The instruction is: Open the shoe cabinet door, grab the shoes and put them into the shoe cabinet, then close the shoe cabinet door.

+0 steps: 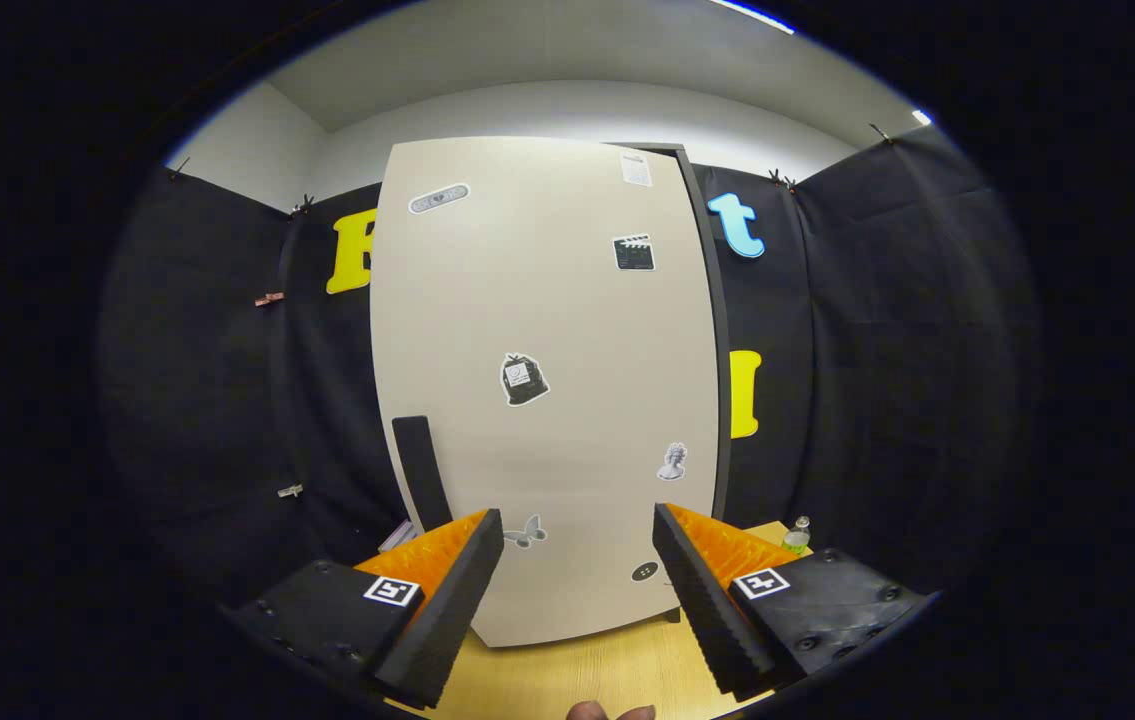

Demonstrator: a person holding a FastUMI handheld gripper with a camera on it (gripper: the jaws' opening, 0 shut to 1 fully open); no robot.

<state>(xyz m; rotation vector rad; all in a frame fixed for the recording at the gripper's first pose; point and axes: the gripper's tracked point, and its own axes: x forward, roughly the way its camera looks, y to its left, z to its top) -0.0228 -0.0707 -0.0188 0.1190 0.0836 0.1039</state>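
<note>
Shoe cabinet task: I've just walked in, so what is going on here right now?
A person is holding a two-finger gripper up to the shoe cabinet, which stands on a wooden table. The fingers are spread open and grip nothing. The pale, sticker-covered door looks closed, and its dark handle lies just beyond the left finger. No shoes have been picked up yet. A small bottle stands beside the cabinet.

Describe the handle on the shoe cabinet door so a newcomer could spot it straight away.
The tall pale cabinet door stands just beyond the open gripper. At its lower edge nearest the left finger runs the handle, an upright dark bar. Unlike the small stickers scattered nearby, it is long and plain.
</note>
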